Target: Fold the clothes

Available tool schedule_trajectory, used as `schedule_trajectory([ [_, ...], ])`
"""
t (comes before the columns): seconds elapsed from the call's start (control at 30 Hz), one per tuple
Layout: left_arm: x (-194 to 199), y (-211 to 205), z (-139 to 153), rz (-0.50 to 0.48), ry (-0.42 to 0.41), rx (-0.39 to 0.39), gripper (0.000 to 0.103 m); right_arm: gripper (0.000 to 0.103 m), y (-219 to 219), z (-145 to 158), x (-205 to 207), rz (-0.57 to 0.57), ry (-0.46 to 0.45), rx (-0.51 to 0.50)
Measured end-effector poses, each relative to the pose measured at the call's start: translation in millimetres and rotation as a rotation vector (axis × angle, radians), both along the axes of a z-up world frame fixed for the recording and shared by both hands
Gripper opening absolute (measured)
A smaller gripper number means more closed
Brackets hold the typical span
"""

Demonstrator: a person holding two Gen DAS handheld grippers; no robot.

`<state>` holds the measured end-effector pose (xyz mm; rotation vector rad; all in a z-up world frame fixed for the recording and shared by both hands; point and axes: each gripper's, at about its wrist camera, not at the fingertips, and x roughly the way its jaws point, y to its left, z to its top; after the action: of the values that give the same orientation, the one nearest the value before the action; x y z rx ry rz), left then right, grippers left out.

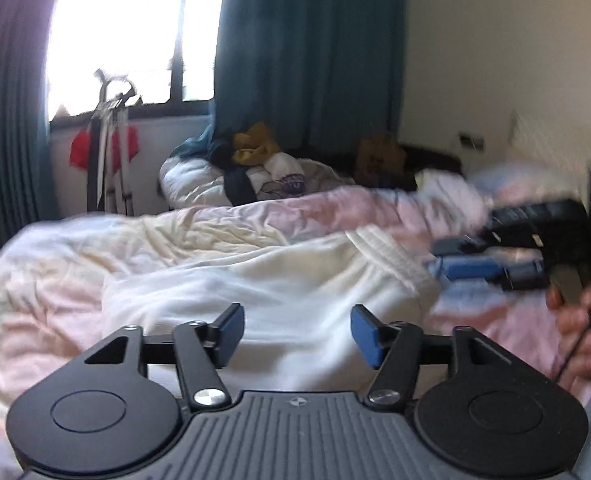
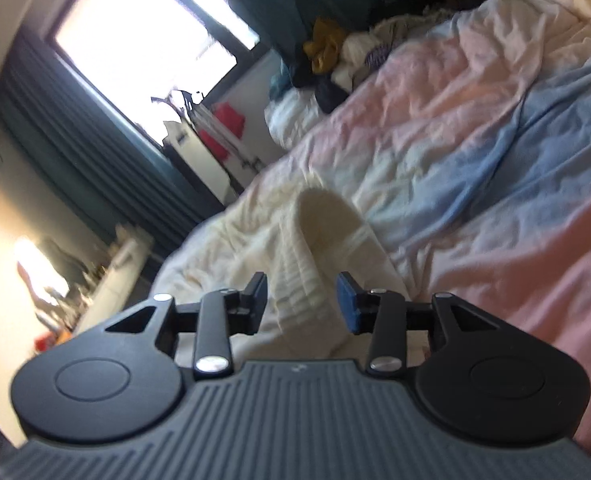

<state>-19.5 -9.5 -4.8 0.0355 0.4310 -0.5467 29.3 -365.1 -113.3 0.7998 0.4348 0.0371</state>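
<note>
A white garment (image 1: 295, 280) with a ribbed waistband lies on the pastel quilt (image 1: 55, 280), right in front of my left gripper (image 1: 297, 334). That gripper is open above the cloth, with nothing between its blue pads. At the right of the left wrist view, a hand (image 1: 579, 320) holds my right gripper (image 1: 441, 258) at the garment's waistband end, blurred. In the right wrist view the right gripper (image 2: 302, 302) stands open. A raised ribbed fold of the garment (image 2: 307, 272) runs between its fingers, and the pads do not visibly press on it.
A pile of clothes (image 1: 263, 168) with a yellow piece sits at the far end of the bed, also seen as the clothes pile (image 2: 335, 56). A drying rack (image 1: 107, 152) with red items stands under the window. Teal curtains (image 1: 307, 60) hang behind. The quilt (image 2: 495, 160) spreads wide to the right.
</note>
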Motion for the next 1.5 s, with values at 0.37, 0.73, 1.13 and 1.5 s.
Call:
schedule_trajectory([
  [0.37,94.9,83.5,-34.6,0.321,0.369,-0.276,0.096,0.099,-2.0,-43.4,29.6,-0.009,0.253,0.053],
  [0.73,118.8,96.8,-62.3,0.354,0.5,-0.335,0.097,0.103,-15.2,-75.2,59.8,0.102,0.213,0.339],
  [1.13,120.3,84.8,-66.5,0.362,0.496,-0.288,0.084,0.07,-4.2,-72.9,45.1,0.065,0.2,0.309],
  [1.5,106.8,98.3,-45.5,0.373,0.464,-0.453,0.044,0.038,-2.0,-41.2,25.8,0.049,0.074,0.311],
])
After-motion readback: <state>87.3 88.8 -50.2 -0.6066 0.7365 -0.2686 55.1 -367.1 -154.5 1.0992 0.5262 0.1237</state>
